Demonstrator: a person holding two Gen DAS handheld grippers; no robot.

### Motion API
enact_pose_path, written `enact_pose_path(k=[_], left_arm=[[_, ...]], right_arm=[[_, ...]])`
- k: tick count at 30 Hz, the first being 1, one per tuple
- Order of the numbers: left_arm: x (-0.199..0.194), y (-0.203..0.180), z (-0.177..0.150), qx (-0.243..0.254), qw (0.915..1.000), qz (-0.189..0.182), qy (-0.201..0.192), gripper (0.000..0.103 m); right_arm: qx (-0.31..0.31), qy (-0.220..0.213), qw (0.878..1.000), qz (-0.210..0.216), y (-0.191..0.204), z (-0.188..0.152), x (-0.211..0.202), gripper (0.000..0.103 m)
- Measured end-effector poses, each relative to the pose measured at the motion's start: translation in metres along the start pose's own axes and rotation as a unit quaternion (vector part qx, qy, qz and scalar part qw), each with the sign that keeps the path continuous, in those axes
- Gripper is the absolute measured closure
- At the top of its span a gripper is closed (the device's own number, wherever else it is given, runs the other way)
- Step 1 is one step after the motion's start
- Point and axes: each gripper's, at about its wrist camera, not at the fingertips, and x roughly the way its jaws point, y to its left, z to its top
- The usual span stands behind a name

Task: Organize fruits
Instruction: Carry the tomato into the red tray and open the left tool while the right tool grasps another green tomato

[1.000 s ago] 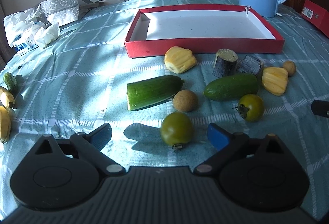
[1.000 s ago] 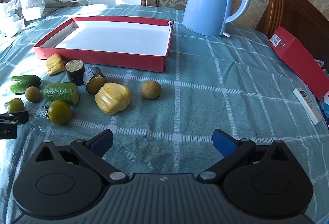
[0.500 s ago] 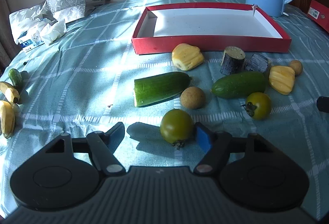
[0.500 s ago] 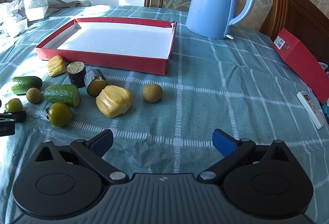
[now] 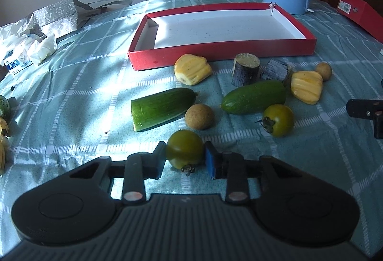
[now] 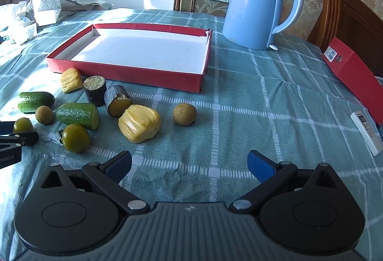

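My left gripper (image 5: 184,160) is clamped on the green tomato (image 5: 184,152) at lower centre, red tray (image 5: 222,55) straight ahead in the upper centre; right gripper (image 6: 189,165) spread apart, idle.

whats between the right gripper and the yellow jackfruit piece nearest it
Only bare checked tablecloth lies between the open right gripper and the jackfruit piece, shown in the right wrist view.

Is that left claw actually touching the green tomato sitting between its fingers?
Touching. In the left wrist view, the left gripper has both blue pads pressed against the sides of the green tomato, with no gap visible on either side.
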Motion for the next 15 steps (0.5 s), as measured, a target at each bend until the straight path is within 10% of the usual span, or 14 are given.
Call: enact_pose_path(k=[15], left_arm=[[-0.016, 0.023, 0.003, -0.024, 0.9994, -0.002, -0.025, 0.073]], right_arm=[[-0.014, -0.008, 0.999, 0.032, 0.008, 0.006, 0.004, 0.0]])
